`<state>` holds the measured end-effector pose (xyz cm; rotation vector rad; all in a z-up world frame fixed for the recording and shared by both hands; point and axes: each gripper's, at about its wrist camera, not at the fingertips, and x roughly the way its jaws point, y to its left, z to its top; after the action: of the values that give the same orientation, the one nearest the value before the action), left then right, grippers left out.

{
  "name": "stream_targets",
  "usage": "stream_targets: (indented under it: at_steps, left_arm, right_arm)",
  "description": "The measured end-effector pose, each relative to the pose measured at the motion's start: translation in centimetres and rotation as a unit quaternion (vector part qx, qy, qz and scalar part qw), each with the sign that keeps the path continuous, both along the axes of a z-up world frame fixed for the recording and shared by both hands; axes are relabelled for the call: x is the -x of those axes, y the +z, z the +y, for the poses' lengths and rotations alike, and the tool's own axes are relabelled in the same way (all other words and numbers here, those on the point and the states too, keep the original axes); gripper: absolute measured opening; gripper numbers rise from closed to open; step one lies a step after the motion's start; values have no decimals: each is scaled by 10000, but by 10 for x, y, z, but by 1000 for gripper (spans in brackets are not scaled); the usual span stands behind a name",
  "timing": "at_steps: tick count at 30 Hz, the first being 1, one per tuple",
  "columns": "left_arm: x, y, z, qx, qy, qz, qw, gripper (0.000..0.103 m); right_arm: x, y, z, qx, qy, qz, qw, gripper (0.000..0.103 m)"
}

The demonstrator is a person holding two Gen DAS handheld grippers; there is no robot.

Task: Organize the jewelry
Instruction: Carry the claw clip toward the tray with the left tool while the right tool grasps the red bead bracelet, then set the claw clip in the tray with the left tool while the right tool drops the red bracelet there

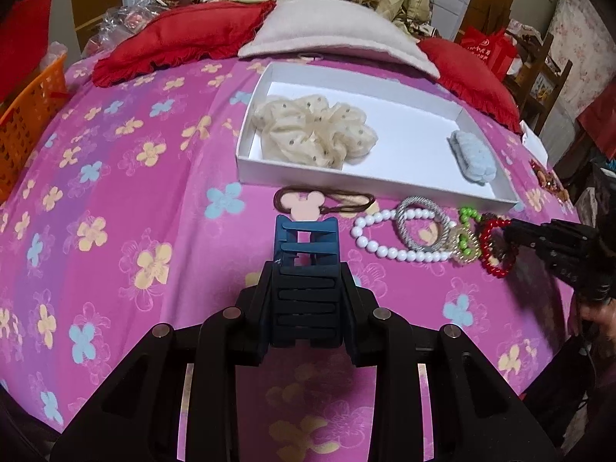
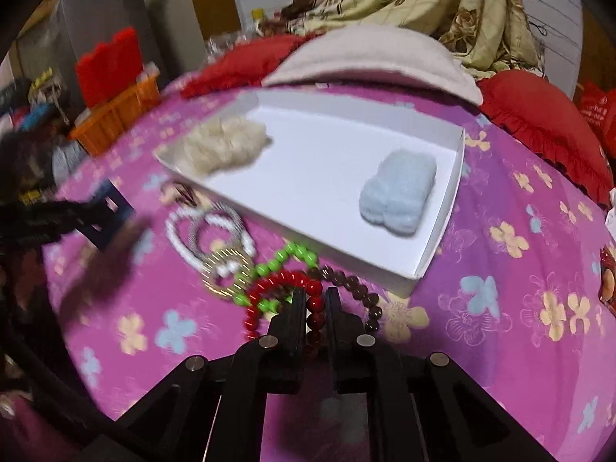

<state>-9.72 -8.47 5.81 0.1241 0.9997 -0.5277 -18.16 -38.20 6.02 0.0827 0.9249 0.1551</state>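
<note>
Grips first: your left gripper is clamping a blue claw clip between narrow jaws, clip sticking out ahead of the tips. Your right gripper is pinching the red bead bracelet w/ jaws nearly shut, beads trapped between the pads.

You're lifting both toward the white box, which is sitting just ahead of the jaws. Keep the pinch steady, esp. on the right: the red loop is lying against the green beads and a brown bead strand, so they're probably going to drag along. Ease up slowly and watch whether they're coming too.

Box wall nearest the jaws is the edge to clear, so go over it, not into it. Inside, the cream scrunchie is filling the left end and a pale blue fuzzy clip is sitting at the right; the middle floor is lying open for both drops. Pearl bracelet and silver ring are lying between your two grippers, so don't be sweeping across them.
</note>
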Motion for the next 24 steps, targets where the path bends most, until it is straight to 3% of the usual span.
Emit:
stream_targets:
  at_steps: [13,24]
  left_arm:
    - [-12,38,-25,403,-10,-260,9988,28]
    - [-57,57,-70,390,18,-480,9981,28]
  right_arm:
    - [-11,80,-4,-205,8,-767,9968,8]
    - [-66,79,-13,-116,-187,-718,9972,9]
